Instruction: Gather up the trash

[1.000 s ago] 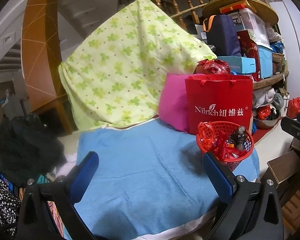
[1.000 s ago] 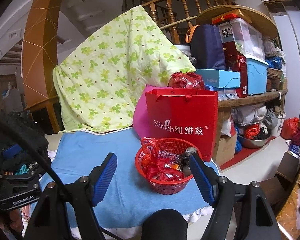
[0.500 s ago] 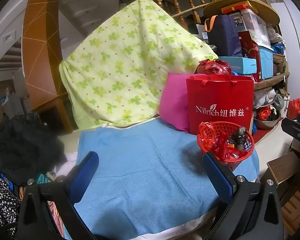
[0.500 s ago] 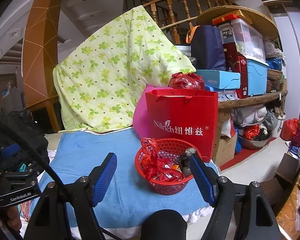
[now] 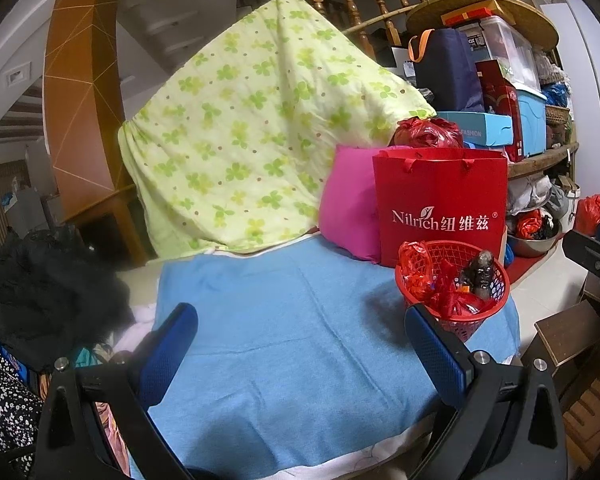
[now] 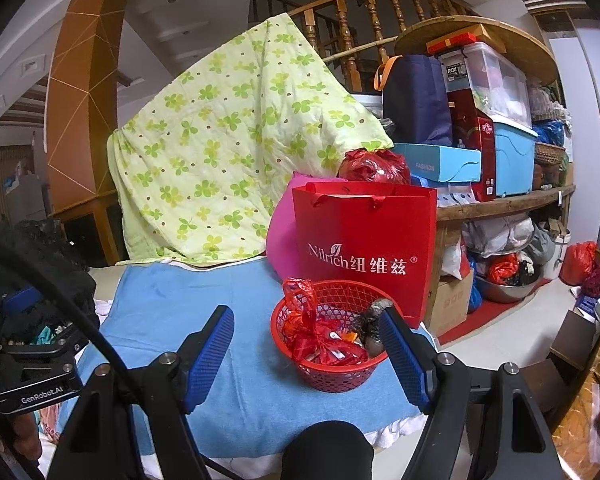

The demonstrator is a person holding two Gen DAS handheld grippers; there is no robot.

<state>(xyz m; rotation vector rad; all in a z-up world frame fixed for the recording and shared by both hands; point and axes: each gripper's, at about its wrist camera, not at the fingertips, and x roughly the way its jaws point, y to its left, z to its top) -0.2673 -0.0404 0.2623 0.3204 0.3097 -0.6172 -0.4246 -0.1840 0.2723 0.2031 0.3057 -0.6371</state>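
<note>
A red mesh basket [image 6: 332, 376] stands on the blue towel [image 6: 236, 344], in front of a red paper bag [image 6: 364, 248]. In it lie crumpled red plastic wrappers [image 6: 312, 328] and a dark lumpy thing [image 6: 370, 334]. My right gripper [image 6: 308, 354] is open just short of the basket, its right finger crossing the rim in view, nothing between the pads. In the left wrist view the basket [image 5: 496, 280] sits to the right, beyond the right finger. My left gripper [image 5: 304, 344] hangs open and empty over the blue towel [image 5: 284, 320].
A green clover quilt [image 6: 228, 152] drapes over the stair railing behind. A pink cushion [image 5: 348, 208] leans beside the bag. Shelves of boxes and bags [image 6: 500, 128] fill the right side. Dark clothes [image 5: 40, 292] pile up at left. Wooden furniture [image 5: 568, 332] stands at the right edge.
</note>
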